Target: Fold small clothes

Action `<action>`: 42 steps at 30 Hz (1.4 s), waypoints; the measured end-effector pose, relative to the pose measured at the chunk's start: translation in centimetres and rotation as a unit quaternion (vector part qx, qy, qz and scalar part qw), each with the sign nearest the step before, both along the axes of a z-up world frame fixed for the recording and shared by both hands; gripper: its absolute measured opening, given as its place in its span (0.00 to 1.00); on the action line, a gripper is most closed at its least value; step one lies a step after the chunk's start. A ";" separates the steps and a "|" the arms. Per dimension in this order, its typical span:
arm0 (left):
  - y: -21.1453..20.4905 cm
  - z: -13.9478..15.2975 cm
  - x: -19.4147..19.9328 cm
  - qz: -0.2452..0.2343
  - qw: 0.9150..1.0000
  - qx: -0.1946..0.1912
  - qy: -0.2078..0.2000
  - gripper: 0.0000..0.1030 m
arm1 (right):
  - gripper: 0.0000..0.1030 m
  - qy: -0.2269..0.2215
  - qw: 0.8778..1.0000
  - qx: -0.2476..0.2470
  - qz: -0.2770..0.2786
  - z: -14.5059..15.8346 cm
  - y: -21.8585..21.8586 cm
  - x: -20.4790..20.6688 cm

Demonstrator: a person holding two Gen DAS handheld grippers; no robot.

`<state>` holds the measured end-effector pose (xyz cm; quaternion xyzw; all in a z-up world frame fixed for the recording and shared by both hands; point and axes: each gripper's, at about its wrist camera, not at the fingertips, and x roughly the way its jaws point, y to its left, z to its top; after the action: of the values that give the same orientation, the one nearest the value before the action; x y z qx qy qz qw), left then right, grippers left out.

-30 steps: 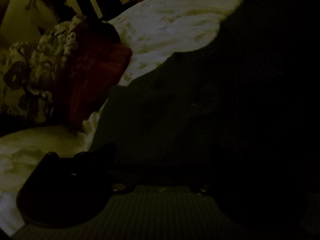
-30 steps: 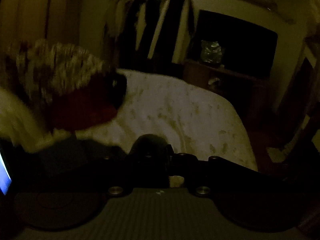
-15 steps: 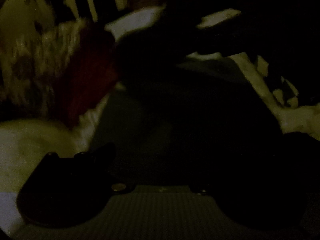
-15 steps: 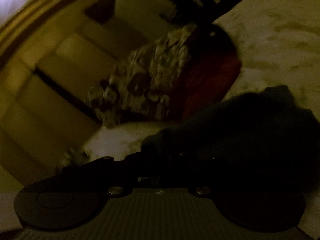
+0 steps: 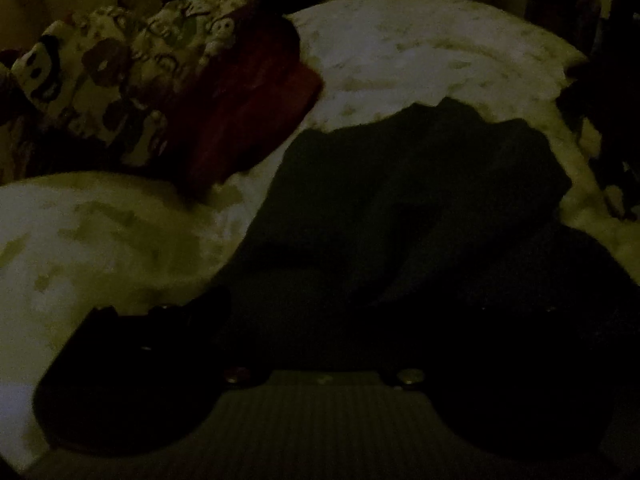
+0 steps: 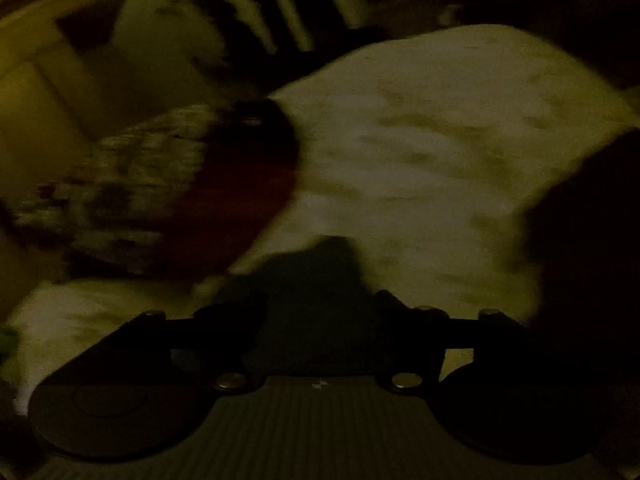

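Dark garment: spread on the bed, middle to near right in the left wrist view, far edge bunched and ragged, near part running under the tool.
Same garment, right wrist view: a dark flap sitting between the two fingers, against the pale sheet.
Right gripper: jaws apart, fingers either side of that flap, not visibly pinching it.
Left gripper: low over the near part of the cloth; left finger just readable, right finger lost in black; open or closed, cannot tell.
Step in hand: probably taking hold of an edge or corner to carry a fold across.
Doing it well: close on a single layer at the hem, lift just clear of the sheet, carry flat and even, lay edge on edge, smooth the bunched far side first.
Risk: pinching bedsheet along with cloth, or grabbing two layers.
Bed sheet: pale, faintly patterned, stretching far and left.
Red cushion: far left, apart from the garment.
Printed cushion: touching the red one, further left.
Hard to make out: very dim throughout, right wrist view motion-blurred; garment type, seams and fold lines unreadable; dark mass at far right edge unidentified.
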<state>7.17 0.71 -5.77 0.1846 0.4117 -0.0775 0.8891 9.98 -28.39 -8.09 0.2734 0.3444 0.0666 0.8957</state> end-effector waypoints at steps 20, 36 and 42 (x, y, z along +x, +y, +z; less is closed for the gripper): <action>-1.3 -2.7 -0.2 -0.013 0.999 0.051 0.009 1.00 | 0.14 -0.025 0.966 0.219 -0.134 -4.7 -2.3 -2.2; -11.0 -1.1 -0.7 -0.095 0.994 0.041 -0.025 1.00 | 0.13 -0.216 0.940 -0.004 -0.263 12.3 -13.8 -18.1; -11.6 -2.0 -0.1 -0.090 0.995 0.050 -0.014 1.00 | 0.06 -0.183 0.912 -0.039 -0.364 10.4 -19.9 -21.5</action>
<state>7.03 -10.90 -7.82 0.2663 0.3846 -0.1344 0.8736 -11.48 -48.25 2.27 0.3278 0.0531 -0.2287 0.9151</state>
